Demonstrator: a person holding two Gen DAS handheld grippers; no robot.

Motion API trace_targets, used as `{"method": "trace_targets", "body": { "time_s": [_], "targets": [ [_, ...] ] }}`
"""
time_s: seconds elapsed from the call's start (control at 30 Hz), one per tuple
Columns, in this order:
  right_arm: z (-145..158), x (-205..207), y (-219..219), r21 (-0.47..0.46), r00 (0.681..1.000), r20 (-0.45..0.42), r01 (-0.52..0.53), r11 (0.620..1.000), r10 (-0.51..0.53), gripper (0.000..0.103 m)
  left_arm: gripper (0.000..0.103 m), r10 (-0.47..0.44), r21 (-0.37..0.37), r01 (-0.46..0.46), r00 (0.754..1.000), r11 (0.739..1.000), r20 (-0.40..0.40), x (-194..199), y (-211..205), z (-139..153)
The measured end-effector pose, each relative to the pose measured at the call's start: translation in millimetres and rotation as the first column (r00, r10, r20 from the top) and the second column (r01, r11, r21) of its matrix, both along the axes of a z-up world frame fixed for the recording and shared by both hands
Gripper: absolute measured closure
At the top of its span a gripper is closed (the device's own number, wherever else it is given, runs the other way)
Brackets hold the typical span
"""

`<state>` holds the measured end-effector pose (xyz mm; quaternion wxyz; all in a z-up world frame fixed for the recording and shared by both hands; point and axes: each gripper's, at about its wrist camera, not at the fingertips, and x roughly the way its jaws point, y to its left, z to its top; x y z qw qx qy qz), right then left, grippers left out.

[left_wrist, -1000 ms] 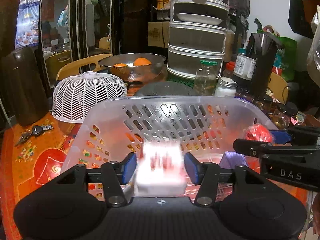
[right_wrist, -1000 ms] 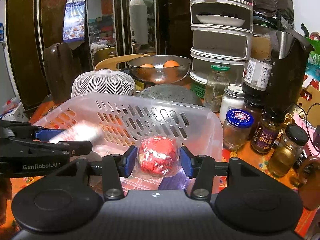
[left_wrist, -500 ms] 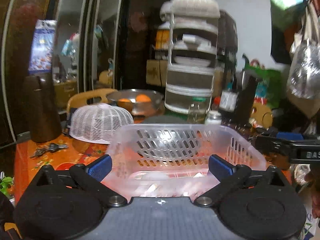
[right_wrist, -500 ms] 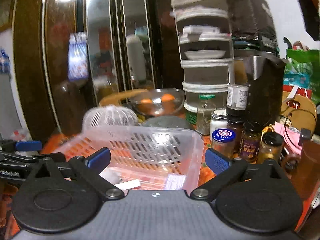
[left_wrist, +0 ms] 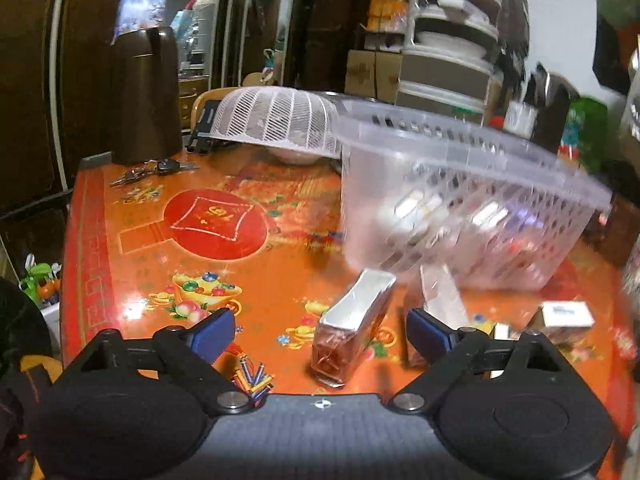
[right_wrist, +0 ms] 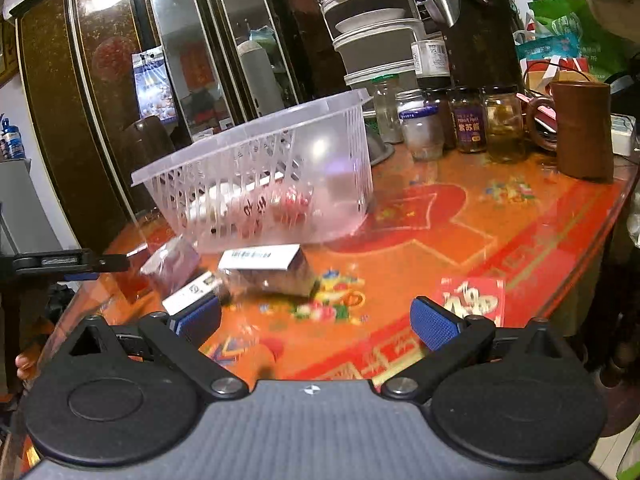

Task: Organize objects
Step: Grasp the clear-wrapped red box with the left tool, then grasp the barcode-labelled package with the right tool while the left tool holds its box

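While both sets of jaws stand released and empty, the left gripper [left_wrist: 322,334] and right gripper [right_wrist: 316,320] hover over the table [left_wrist: 160,264]. The clear basket [right_wrist: 260,176] rests on the table, holding small packets. A silver packet [left_wrist: 352,332], a labelled box [right_wrist: 264,270] and a red card [right_wrist: 472,300] lie in front of it.

Left gripper [left_wrist: 320,334] and right gripper [right_wrist: 318,320] have released their items and now stand open. Both have withdrawn from the basket [right_wrist: 256,160], which now sits ahead of them.

Left hand-held gripper [left_wrist: 320,334] spread wide, empty; foil packet [left_wrist: 352,336] between fingers; basket [left_wrist: 460,208] beyond.
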<state>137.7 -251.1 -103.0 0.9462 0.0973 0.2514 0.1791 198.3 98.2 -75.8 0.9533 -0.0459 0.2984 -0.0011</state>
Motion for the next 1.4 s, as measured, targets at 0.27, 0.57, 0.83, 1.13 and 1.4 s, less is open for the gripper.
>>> {"method": "trace_targets", "body": {
  "time_s": [0.27,0.57,0.83,1.13,1.4],
  "targets": [
    [0.0,0.9,10.1,-0.045,1.000,0.029,-0.008,0.999,0.009,0.000,0.027,-0.016,0.095,0.020,0.999,0.995,-0.044,16.3,-15.0,-18.6],
    [2.5,11.8,16.7,-0.027,1.000,0.015,-0.007,1.000,0.007,0.000,0.075,-0.007,0.112,0.013,0.999,0.994,-0.045,21.3,-27.4,-20.1],
    [1.6,27.9,37.8,-0.076,0.999,-0.039,0.018,0.997,-0.021,0.000,0.075,0.042,0.071,-0.042,0.999,0.997,0.008,-10.6,-36.5,-11.7],
    [0.1,63.3,72.8,-0.099,0.986,-0.161,0.014,0.995,-0.030,0.000,0.075,0.048,0.051,-0.051,0.996,0.997,0.073,-28.7,-40.8,-9.1],
    [0.9,72.3,82.0,-0.126,0.983,-0.168,0.050,0.991,-0.071,0.000,0.074,0.046,0.031,-0.048,0.996,0.998,0.074,-29.3,-38.1,-8.9]
  ]
}}
